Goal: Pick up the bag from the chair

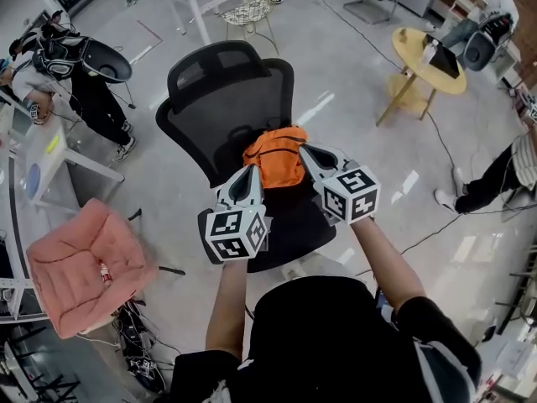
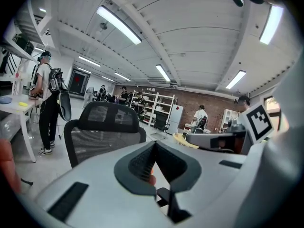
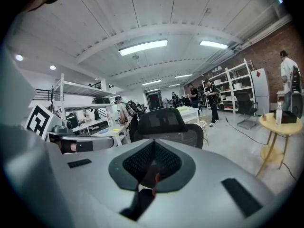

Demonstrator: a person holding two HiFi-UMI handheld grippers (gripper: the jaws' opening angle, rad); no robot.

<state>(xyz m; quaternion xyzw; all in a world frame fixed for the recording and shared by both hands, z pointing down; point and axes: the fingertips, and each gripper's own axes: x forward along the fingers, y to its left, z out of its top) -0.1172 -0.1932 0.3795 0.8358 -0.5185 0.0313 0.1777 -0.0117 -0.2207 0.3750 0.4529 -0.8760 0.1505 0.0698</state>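
Orange bag (image 1: 277,156): lies on the seat of the black mesh chair (image 1: 220,91), close against the backrest. Left gripper (image 1: 250,170): jaws closed tip to tip, nothing clamped, tips at the bag's left edge. Right gripper (image 1: 307,151): jaws likewise closed and empty, at the bag's right edge. Contact of the 2 grippers with the bag cannot be confirmed. Pink cushion (image 1: 84,267): well apart, left of the chair.

Soft orange cloth bag (image 1: 275,156), black mesh chair (image 1: 220,99), glossy smooth floor (image 1: 352,82)
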